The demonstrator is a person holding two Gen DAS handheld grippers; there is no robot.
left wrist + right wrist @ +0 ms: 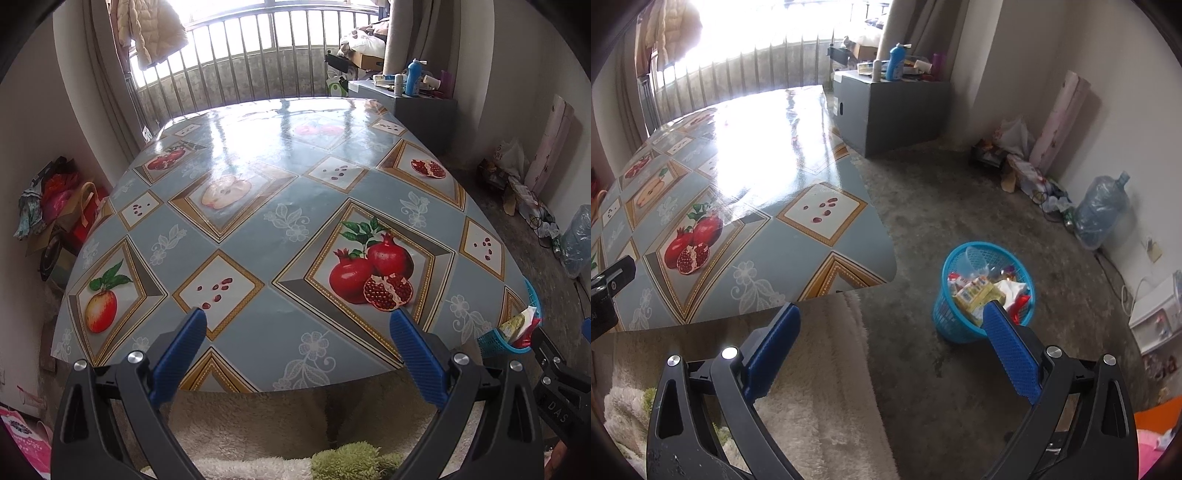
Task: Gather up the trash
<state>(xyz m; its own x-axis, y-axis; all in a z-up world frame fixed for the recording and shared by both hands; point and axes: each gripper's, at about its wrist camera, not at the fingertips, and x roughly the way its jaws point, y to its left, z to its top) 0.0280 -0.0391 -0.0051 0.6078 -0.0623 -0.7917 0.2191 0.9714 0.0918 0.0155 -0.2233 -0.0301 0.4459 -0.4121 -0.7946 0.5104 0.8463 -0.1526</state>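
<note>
A blue plastic basket (pixel 960 325) stands on the floor right of the table, holding wrappers, a yellow carton (pixel 975 293) and a clear plastic cup (pixel 973 260). My right gripper (pixel 892 312) hangs open above the floor beside the basket, nothing between its blue pads (pixel 1008 347). My left gripper (pixel 297 317) is open over the near edge of the table (pixel 258 206), also holding nothing. The basket (pixel 493 341) peeks out at the table's right corner in the left wrist view, with part of the right gripper's black frame in front of it. No loose trash shows on the tabletop.
The table wears a glossy fruit-print cloth. A grey cabinet (pixel 894 110) with bottles stands behind it. Bags, clutter and a large water jug (pixel 1102 210) line the right wall. A fluffy beige cover (pixel 812 387) lies below the table's near edge. Bags (pixel 59 206) pile up at the left.
</note>
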